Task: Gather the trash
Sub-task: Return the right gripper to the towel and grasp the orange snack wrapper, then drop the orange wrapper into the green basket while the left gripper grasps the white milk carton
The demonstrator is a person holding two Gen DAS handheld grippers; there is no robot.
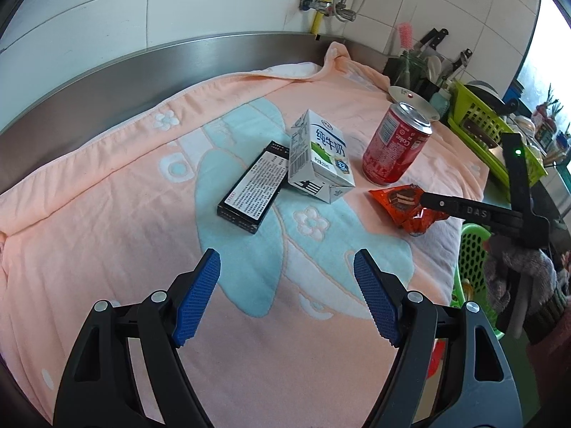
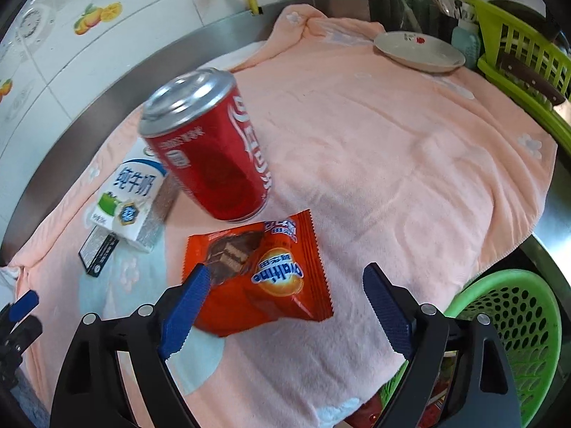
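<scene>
On a pink towel (image 1: 107,249) lie a black box (image 1: 255,187), a white milk carton (image 1: 319,158), an upright red Coke can (image 1: 394,144) and an orange Ovaltine wrapper (image 1: 407,207). My left gripper (image 1: 287,267) is open and empty, hovering over the towel short of the box. My right gripper (image 2: 285,281) is open, low over the wrapper (image 2: 271,278), with its left finger (image 2: 189,299) at the wrapper's left edge. The can (image 2: 214,149) and carton (image 2: 132,196) stand just beyond. In the left wrist view the right gripper (image 1: 428,201) reaches the wrapper from the right.
A green perforated basket (image 2: 514,324) sits below the towel's right edge. A white plate (image 2: 417,51), a green dish rack (image 2: 528,67) with a knife, and a utensil holder stand at the back right. A steel counter rim (image 1: 142,71) and tiled wall lie behind.
</scene>
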